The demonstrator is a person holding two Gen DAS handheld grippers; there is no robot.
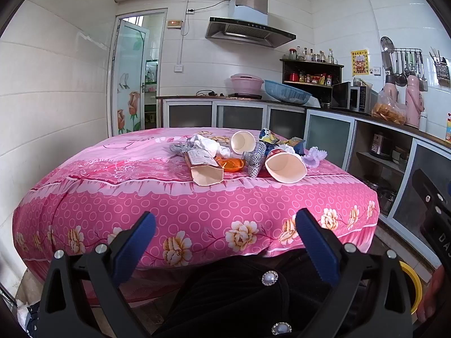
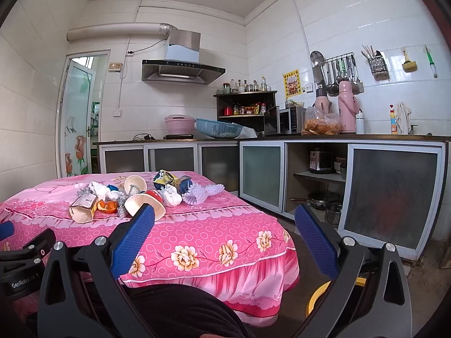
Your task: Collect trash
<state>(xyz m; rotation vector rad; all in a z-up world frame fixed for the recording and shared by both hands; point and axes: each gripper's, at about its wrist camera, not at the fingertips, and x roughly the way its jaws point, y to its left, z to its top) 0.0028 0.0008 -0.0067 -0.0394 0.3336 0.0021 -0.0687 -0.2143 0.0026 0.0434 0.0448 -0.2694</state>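
— What is the biggest thing in front of you?

— The bench, draped in a pink cloth printed with rings and cream flowers, its hem frilled. Behind it runs a dark counter over frosted-glass cabinet doors, against glossy white wall tile.

— And the trash?

— It lies in one heap on the middle of the bench top, well ahead of me. Largest is a paper cup on its side, red outside, plain white inside, its mouth squashed oval and facing me. Beside it is a flat kraft paper pouch, open at the near end, with a printed label too small to read. A second white cup lies tipped behind. Between them I see crinkled silver foil mesh, an orange plastic wrapper, crumpled white tissue, and a pale lilac ruffled piece at the right edge.

— Your jaws?

— My left gripper has its ribbed blue pads spread wide, holding nothing, low before the bench. My right gripper is likewise wide apart and bare.

— Any writing?

— "GenRobot" on the black body at the lower left of the right view.
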